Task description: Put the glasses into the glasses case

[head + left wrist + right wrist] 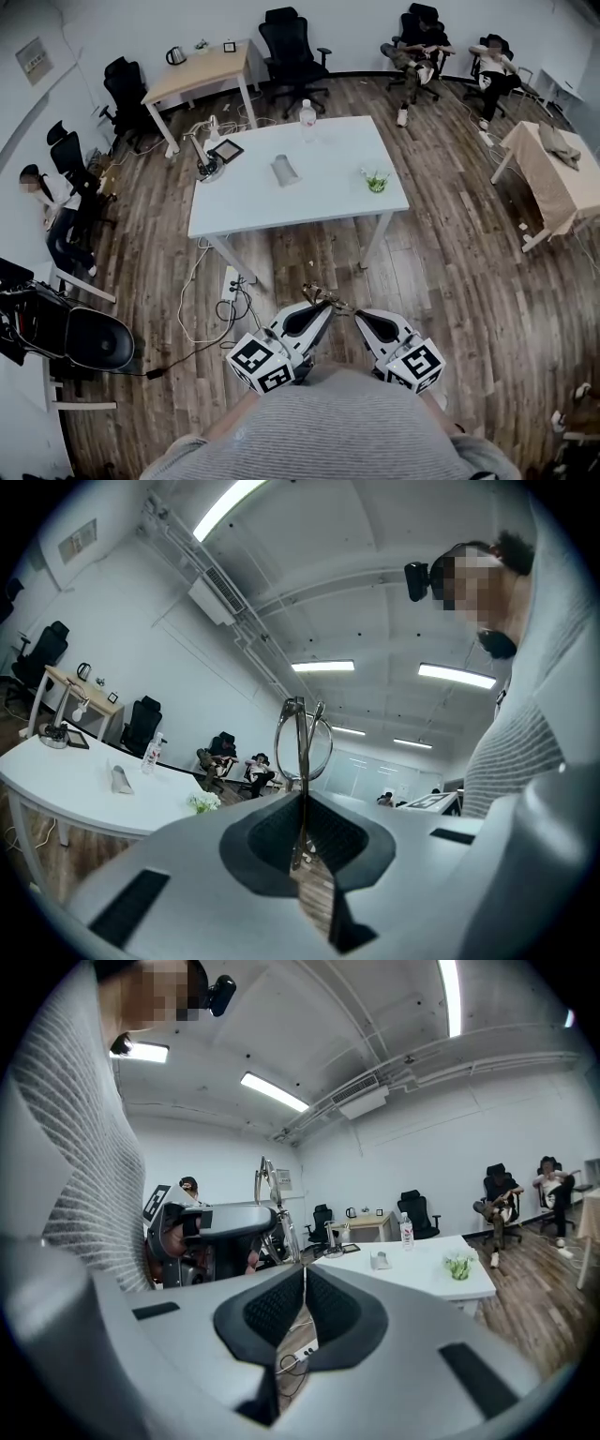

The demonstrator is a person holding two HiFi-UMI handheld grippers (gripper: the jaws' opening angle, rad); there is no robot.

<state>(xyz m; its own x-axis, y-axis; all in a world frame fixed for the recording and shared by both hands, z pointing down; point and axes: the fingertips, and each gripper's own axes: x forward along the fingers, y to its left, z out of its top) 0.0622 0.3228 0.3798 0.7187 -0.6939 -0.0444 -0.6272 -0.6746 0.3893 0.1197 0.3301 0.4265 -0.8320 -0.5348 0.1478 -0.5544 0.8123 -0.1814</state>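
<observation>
Thin metal-framed glasses (302, 741) stand folded and upright between the pads of my left gripper (301, 803), which is shut on them. In the head view the left gripper (327, 306) is close to my body with the glasses (323, 297) at its tip. My right gripper (359, 316) hangs just to its right. Its jaws are shut with nothing between them in the right gripper view (304, 1274). The grey glasses case (284, 170) lies on the white table (244, 211) well ahead of both grippers, and it shows in the gripper views too (122, 780) (380, 1260).
The table also carries a water bottle (307, 112), a small green plant (376, 180) and a tablet (225, 149). A power strip with cables (232, 281) lies on the wood floor between me and the table. A black chair (94, 339) is at my left; seated people (417, 47) are at the back.
</observation>
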